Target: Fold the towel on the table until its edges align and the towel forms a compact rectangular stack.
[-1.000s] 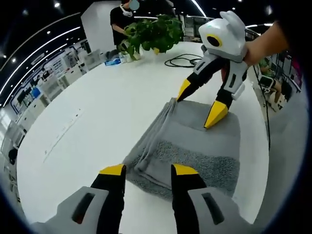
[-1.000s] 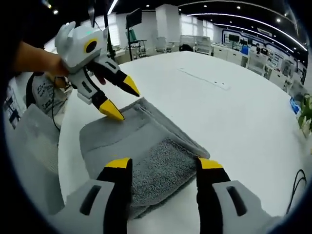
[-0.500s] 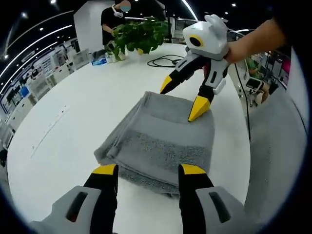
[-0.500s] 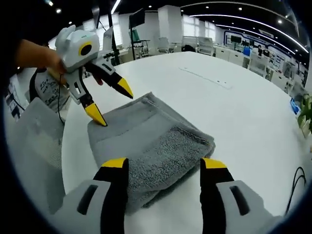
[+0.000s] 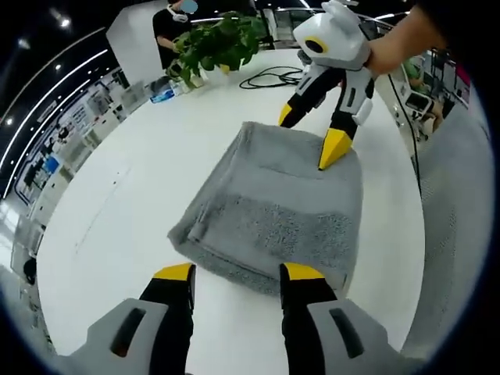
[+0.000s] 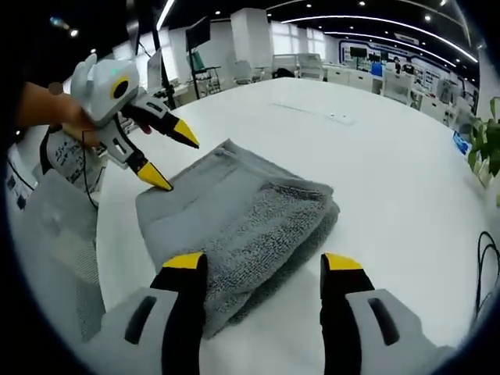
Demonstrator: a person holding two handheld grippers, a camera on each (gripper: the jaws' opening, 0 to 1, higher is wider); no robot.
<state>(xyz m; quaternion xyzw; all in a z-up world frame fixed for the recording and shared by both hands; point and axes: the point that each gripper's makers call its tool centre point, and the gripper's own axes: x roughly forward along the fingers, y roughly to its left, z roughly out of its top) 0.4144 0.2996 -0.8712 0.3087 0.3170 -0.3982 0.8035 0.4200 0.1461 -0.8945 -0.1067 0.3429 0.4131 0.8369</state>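
A grey towel lies folded into a thick rectangular stack on the white table. My left gripper stands open at the stack's near edge, nothing between its jaws. At the far edge the right gripper is open, its yellow tips at or just above the cloth. In the right gripper view the same towel lies ahead of my open right gripper, and the left gripper, held by a hand, is open at the towel's far left corner.
A potted green plant and a black cable sit at the table's far end, where a person stands. Grey chair fabric lies beyond the table edge on the left of the right gripper view. Office desks fill the background.
Both views have shifted as the hands moved. The towel now lies flatter and more squared, with its loose folds tidied. Both grippers stay open at opposite ends.
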